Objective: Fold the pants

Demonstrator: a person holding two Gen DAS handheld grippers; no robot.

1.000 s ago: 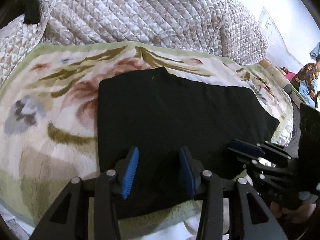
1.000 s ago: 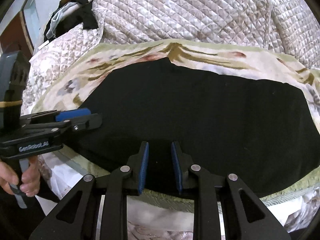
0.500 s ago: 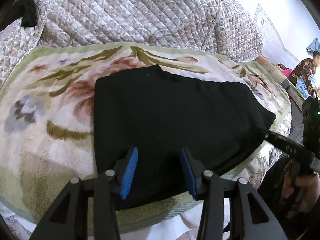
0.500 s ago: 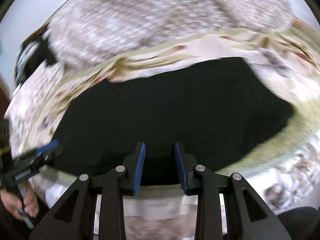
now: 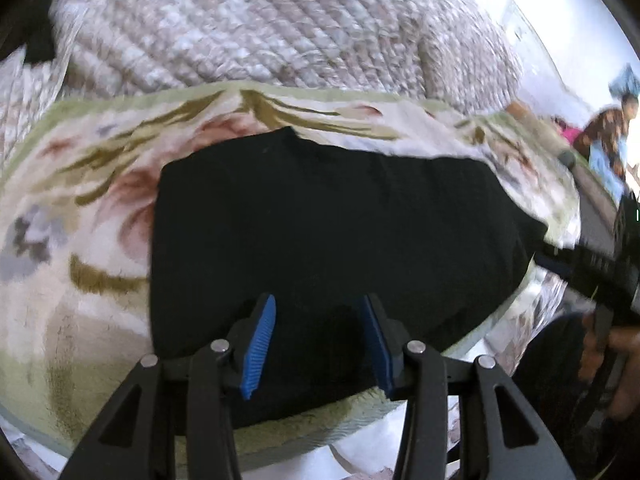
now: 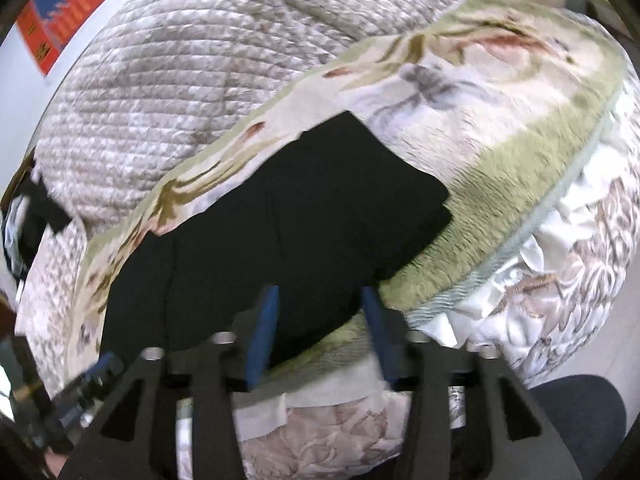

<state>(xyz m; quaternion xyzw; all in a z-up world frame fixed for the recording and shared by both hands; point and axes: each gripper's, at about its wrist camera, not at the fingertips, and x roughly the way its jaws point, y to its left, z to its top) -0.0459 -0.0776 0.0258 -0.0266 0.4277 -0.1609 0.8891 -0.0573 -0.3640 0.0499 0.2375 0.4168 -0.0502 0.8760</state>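
Pants [image 5: 328,232] lying flat, black, on floral blanket [image 5: 60,272] over bed. Left gripper [image 5: 316,344] hovering at near hem, jaws spread, empty. Right gripper [image 6: 320,324] likewise spread, swinging fast, view blurring. Risk: pinching blanket pile along with hem, dragging fold crooked.

Blurring across the quilted bedspread [image 5: 260,28] and the figures [image 5: 608,140] at far right. Hiding the near hem of the black pants [image 6: 280,216] behind the right gripper [image 6: 318,330]. Smearing the left gripper [image 6: 86,384] at frame edge.
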